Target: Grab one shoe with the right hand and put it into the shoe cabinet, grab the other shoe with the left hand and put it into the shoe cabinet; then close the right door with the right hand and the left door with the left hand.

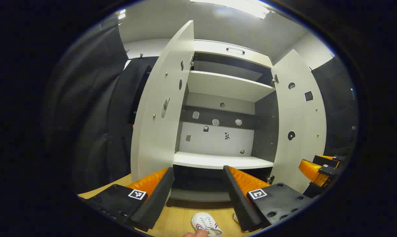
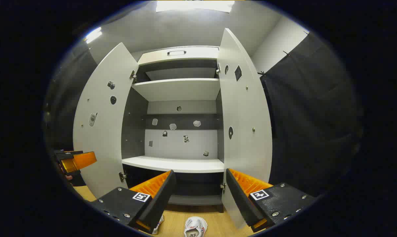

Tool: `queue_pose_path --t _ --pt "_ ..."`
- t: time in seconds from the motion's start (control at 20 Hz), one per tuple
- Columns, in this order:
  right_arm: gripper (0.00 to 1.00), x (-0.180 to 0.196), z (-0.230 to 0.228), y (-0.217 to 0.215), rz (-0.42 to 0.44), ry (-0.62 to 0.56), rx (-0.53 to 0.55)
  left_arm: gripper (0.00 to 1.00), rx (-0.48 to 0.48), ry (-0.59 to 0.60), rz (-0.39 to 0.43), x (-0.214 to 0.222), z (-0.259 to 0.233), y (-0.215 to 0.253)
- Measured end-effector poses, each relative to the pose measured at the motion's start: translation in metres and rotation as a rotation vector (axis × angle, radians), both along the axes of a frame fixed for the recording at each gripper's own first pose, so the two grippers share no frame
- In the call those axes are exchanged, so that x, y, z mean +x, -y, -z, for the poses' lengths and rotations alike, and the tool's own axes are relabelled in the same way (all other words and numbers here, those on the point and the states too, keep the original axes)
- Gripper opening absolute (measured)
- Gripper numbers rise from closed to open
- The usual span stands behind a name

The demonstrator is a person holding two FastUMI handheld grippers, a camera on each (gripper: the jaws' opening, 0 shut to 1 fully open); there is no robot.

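The shoe cabinet stands in front of me with both doors swung wide: left door [image 1: 159,115], right door [image 1: 297,125]. Its white lower shelf [image 1: 218,161] is bare. A white shoe [image 1: 206,224] with red and blue trim lies on the wooden floor below my left gripper [image 1: 198,169], which is open and holds nothing. The edge of a second shoe [image 1: 235,217] peeks out by the right finger. In the right gripper view, my right gripper [image 2: 200,171] is open above a white shoe [image 2: 195,227]. Another shoe [image 2: 159,224] is partly hidden behind its left finger.
The cabinet has a white upper shelf [image 2: 178,89] and a drawer with a handle [image 2: 176,52] on top. Black cloth walls flank both sides. The other gripper shows at the right edge [image 1: 317,169] and at the left edge [image 2: 75,161]. The floor [image 2: 215,222] is light wood.
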State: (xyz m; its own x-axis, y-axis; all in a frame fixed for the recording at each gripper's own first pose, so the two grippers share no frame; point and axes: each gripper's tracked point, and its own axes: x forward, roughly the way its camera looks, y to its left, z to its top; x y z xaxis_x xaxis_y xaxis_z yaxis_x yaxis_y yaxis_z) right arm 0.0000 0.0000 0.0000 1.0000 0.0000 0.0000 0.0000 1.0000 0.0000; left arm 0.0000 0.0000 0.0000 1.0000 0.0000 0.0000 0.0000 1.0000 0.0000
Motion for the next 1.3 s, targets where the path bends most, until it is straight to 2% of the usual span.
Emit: queue_pose_path --t 0.15,0.2,0.25,0.3,0.4,0.55,0.65,0.85,1.1,1.3 --pt "0.94 0.001 -0.004 -0.004 -0.003 0.01 -0.012 0.96 0.009 0.003 0.003 0.002 0.0 -0.001" --pt "0.94 0.001 -0.004 -0.005 -0.004 0.01 -0.015 0.94 0.011 0.006 0.002 0.003 -0.001 -0.001" --pt "0.9 0.001 -0.007 -0.006 -0.005 0.015 -0.016 0.96 0.011 0.009 0.002 0.003 -0.001 -0.001" --pt "0.94 0.002 -0.008 -0.007 -0.008 0.02 -0.016 0.94 0.009 0.008 0.005 0.003 -0.001 -0.001" --pt "0.94 0.005 -0.01 -0.009 -0.012 0.025 -0.021 0.96 0.015 -0.003 0.006 0.005 0.002 -0.002" --pt "0.94 0.012 0.011 -0.01 -0.021 -0.023 -0.065 0.96 0.022 -0.01 0.004 0.006 0.003 -0.005" --pt "0.94 0.017 0.04 -0.019 -0.049 -0.091 -0.074 0.96 0.025 -0.012 -0.004 0.006 0.004 -0.008" --pt "0.94 0.018 0.138 -0.025 -0.072 -0.307 -0.102 0.96 0.017 -0.018 -0.018 0.001 0.006 -0.013" --pt "0.88 -0.006 0.264 -0.018 -0.098 -0.591 -0.161 0.96 0.016 -0.045 -0.043 -0.009 0.014 -0.023" --pt "0.87 -0.026 0.322 0.003 -0.059 -0.743 -0.221 0.96 0.001 -0.071 -0.063 -0.018 0.023 -0.033"
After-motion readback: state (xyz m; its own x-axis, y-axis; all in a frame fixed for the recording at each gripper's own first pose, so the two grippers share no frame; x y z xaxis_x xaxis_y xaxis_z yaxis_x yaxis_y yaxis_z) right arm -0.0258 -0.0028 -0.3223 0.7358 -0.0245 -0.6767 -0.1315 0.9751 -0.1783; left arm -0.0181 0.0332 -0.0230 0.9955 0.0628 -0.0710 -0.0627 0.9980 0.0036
